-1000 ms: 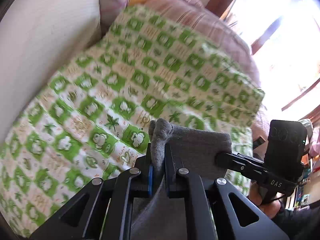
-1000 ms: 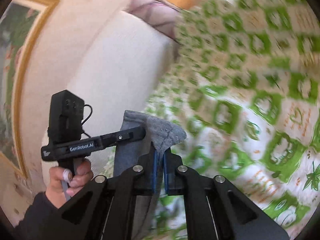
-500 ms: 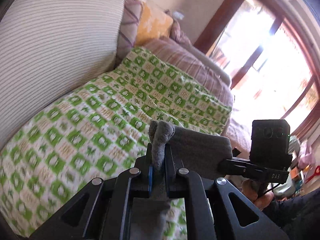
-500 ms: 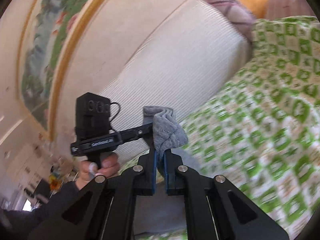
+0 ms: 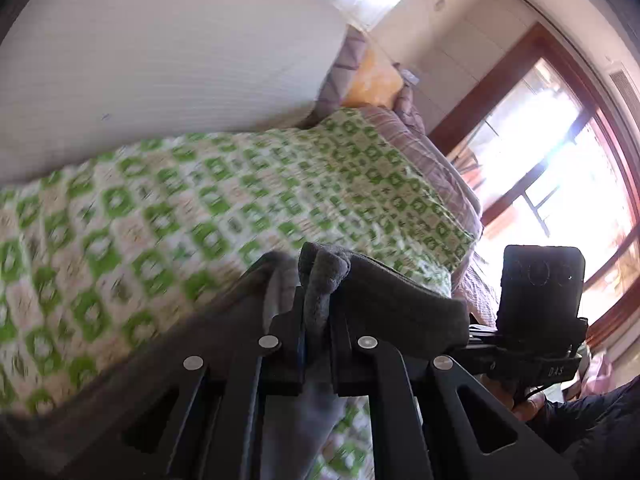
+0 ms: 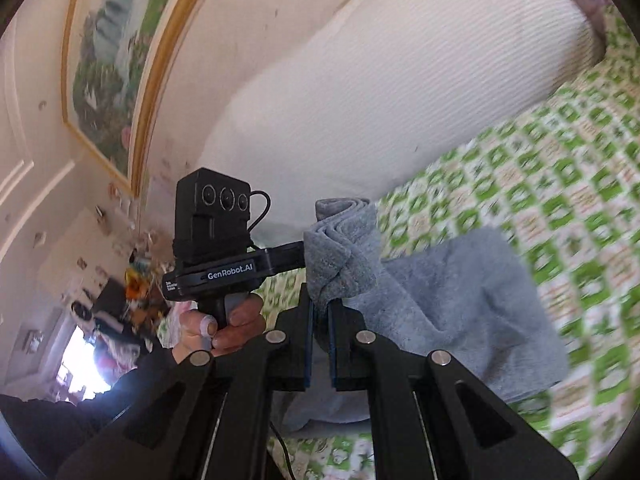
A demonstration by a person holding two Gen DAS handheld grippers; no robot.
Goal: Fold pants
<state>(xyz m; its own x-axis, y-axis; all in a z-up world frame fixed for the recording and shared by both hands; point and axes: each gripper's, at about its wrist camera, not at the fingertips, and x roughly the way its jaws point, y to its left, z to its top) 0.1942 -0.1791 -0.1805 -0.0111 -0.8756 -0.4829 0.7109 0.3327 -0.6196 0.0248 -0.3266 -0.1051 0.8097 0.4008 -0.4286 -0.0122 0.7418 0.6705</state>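
The grey pants [image 6: 452,300] hang over the green-and-white checked bed cover [image 6: 560,184], held up by both grippers. My left gripper [image 5: 318,320] is shut on a bunched edge of the pants [image 5: 380,300], which stretch to the right toward the other gripper. My right gripper [image 6: 318,312] is shut on a rolled edge of the pants; the cloth drapes down to the right onto the cover. In the right wrist view the left gripper's body [image 6: 224,248] shows close at the left, held by a hand.
A large white ribbed cushion [image 5: 160,60] runs along the back of the bed. Purple and orange pillows [image 5: 372,76] lie at the far end. A window with a wooden frame [image 5: 560,160] is at the right. A framed picture [image 6: 120,52] hangs on the wall.
Both grippers have lifted and tilted upward with the pants still held. More of the grey cloth now hangs and drapes over the cover below them.
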